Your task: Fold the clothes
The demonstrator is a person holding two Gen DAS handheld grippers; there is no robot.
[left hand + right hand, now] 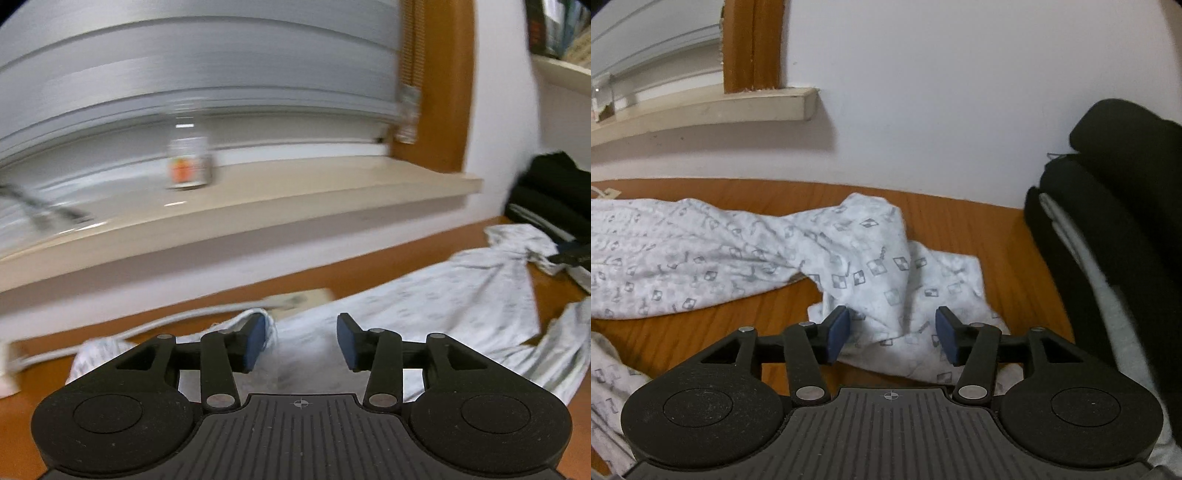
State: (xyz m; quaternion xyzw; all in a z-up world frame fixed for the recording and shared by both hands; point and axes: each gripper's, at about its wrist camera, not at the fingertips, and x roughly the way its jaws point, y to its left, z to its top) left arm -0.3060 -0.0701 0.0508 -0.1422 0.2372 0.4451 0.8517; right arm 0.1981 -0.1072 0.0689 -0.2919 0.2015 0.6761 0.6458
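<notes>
Both the left tongs (pixel 301 341) and right tongs (pixel 892 336) stand apart over the rumpled white patterned cotton garment (pixel 879 266); one pinched layer could bunch the fold on the smooth orange wooden worktop (pixel 960 218).

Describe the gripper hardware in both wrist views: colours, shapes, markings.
Both match: left gripper and right gripper are matte black, with linkage arms on silver pivot pins, round housings either side, a ribbed centre plate bearing a small crosshair mark, and blue-padded fingers. No cables or sleeves visible.

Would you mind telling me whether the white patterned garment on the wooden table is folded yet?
Not folded: the white patterned garment lies rumpled and spread across the wooden table.
</notes>
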